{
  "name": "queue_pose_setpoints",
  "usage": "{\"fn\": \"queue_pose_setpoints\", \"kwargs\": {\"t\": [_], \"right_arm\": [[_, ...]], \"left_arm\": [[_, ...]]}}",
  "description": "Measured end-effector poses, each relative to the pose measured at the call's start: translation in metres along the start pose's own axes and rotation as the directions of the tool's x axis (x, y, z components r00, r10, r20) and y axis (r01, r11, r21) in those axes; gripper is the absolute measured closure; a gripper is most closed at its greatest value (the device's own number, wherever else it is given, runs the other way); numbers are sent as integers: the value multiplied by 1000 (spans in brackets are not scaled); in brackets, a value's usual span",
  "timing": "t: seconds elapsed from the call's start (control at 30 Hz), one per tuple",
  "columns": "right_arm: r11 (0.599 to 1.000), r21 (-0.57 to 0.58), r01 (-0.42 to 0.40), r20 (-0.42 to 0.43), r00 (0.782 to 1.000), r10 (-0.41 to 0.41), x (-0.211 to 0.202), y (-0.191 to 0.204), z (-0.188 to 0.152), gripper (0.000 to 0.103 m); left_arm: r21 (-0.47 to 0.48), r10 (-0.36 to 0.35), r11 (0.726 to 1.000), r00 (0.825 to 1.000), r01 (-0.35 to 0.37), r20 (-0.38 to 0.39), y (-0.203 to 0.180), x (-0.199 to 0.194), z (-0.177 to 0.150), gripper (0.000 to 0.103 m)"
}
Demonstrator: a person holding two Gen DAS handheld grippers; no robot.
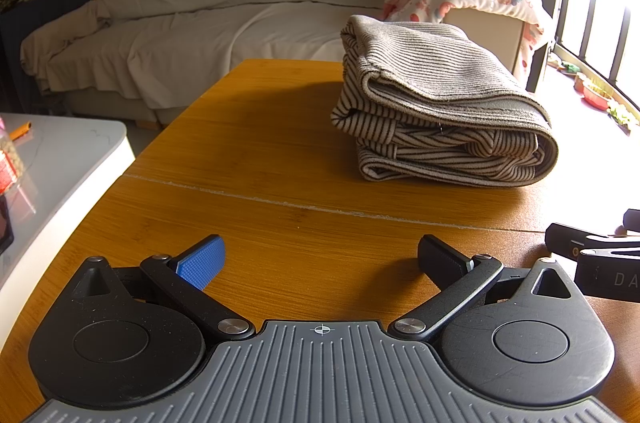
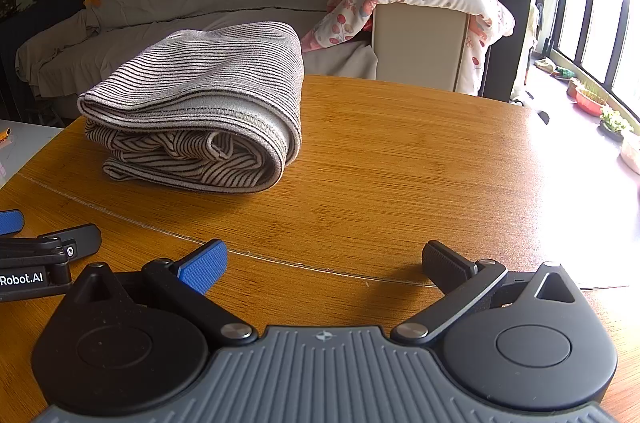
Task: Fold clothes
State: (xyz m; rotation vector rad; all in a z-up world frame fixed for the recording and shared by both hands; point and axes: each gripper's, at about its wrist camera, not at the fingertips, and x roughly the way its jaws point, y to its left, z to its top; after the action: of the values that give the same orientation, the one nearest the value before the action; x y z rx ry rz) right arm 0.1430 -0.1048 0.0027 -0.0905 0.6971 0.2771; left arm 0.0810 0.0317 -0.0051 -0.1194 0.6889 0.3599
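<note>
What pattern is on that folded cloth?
Thin dark stripes on beige, the folded cloth; clearest in the right wrist view.

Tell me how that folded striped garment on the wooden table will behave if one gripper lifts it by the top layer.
The striped garment is soft knit in loose stacked layers, so it will likely sag and unfold. Its thick bundle looks light but bulky. Pushed across the smooth table, it would probably slide and bunch, not roll. Both the left gripper and right gripper are open and clear of it.

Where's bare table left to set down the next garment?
Bare wood lies right of the folded striped garment, out to the table edge, and between it and both open grippers, left and right. Crowded only at the garment.
</note>
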Motion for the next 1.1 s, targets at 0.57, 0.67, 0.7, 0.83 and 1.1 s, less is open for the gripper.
{"fn": "queue_pose_setpoints", "kwargs": {"t": [0.57, 0.67, 0.7, 0.83, 1.1], "right_arm": [[1000, 0, 0, 1, 1000, 0, 0, 1, -1, 0], [1000, 0, 1, 1, 1000, -1, -1, 1, -1, 0], [1000, 0, 1, 1, 1000, -1, -1, 1, -1, 0], [1000, 0, 1, 2, 1000, -1, 0, 1, -1, 0], [1000, 0, 0, 2, 1000, 0, 0, 0, -1, 0]], "left_arm": [[82, -102, 991, 994, 105, -43, -11, 6, 8, 0], [80, -96, 992, 994, 100, -44, -11, 6, 7, 0], [79, -96, 992, 994, 100, -42, -11, 6, 6, 0], [66, -82, 994, 996, 84, -34, -11, 6, 6, 0], [60, -79, 995, 996, 81, -30, -10, 5, 6, 0]]}}
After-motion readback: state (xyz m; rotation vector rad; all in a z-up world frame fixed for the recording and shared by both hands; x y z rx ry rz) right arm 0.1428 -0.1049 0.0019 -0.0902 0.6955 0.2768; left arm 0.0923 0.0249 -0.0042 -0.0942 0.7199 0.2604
